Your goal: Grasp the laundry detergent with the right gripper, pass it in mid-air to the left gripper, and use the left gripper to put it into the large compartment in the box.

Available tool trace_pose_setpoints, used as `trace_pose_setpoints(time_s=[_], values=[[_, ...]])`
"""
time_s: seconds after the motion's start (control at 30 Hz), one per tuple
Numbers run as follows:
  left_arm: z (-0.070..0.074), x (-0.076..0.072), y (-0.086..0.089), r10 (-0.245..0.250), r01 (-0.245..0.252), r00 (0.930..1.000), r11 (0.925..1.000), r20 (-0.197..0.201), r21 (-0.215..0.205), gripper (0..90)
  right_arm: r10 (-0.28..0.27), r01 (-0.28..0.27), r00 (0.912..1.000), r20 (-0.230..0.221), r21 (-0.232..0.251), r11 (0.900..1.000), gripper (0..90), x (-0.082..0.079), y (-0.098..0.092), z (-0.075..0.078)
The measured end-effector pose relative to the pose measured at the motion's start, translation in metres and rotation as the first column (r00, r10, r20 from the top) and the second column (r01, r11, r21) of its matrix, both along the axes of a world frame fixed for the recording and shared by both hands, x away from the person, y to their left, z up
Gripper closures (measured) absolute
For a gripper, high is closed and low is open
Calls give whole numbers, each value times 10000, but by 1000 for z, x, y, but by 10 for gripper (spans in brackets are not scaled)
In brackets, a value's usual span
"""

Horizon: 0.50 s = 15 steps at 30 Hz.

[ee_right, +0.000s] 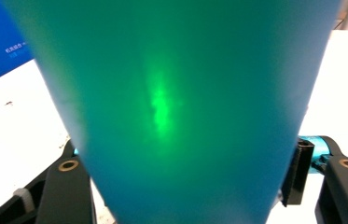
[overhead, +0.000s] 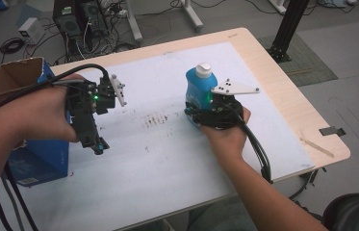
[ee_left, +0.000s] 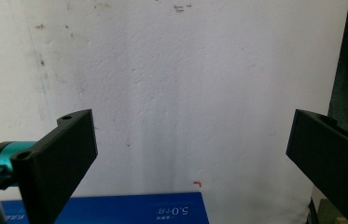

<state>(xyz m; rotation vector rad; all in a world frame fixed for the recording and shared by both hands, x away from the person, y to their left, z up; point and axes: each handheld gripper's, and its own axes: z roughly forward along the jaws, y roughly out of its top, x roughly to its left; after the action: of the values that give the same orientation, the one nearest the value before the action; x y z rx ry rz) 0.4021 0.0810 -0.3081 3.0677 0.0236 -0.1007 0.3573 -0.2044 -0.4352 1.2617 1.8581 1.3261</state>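
A blue bottle (overhead: 200, 86) with a white cap stands upright on the white mat (overhead: 167, 159), right of centre. My right gripper (overhead: 196, 114) comes at it from the near side, low down, and has its jaws against both sides of the bottle's lower body. In the right gripper view the bottle (ee_right: 171, 116) rises between the jaws of the right gripper (ee_right: 185, 161), with a green light spot on it. My left gripper (overhead: 97, 146) hangs over the mat at the left, pointing down. The left gripper (ee_left: 190, 140) is open with nothing between its jaws.
A blue cardboard box (overhead: 42, 159) with an open brown top (overhead: 13, 79) stands at the table's left edge, right beside my left hand; its blue face (ee_left: 115, 210) lies below the left jaws. A thin wooden stick (overhead: 316, 147) lies at the right edge.
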Motion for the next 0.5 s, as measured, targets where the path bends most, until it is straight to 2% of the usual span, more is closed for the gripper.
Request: trace_pose_setpoints(time_s=[0.17, 0.27, 0.5], values=[[0, 0, -1, 1, -1, 10000, 10000, -1, -11, 17, -90, 94, 9996, 263, -165, 9998, 400, -2, 1, 0], [0, -1, -1, -6, 6, 10000, 10000, -3, 13, 17, -203, 234, 9980, 594, -519, 9984, 421, -4, 4, 0], [-1, 0, -2, 67, -67, 10000, 10000, -17, 8, 17, 2, 42, 9978, 660, -667, 9978, 450, -5, 3, 2]])
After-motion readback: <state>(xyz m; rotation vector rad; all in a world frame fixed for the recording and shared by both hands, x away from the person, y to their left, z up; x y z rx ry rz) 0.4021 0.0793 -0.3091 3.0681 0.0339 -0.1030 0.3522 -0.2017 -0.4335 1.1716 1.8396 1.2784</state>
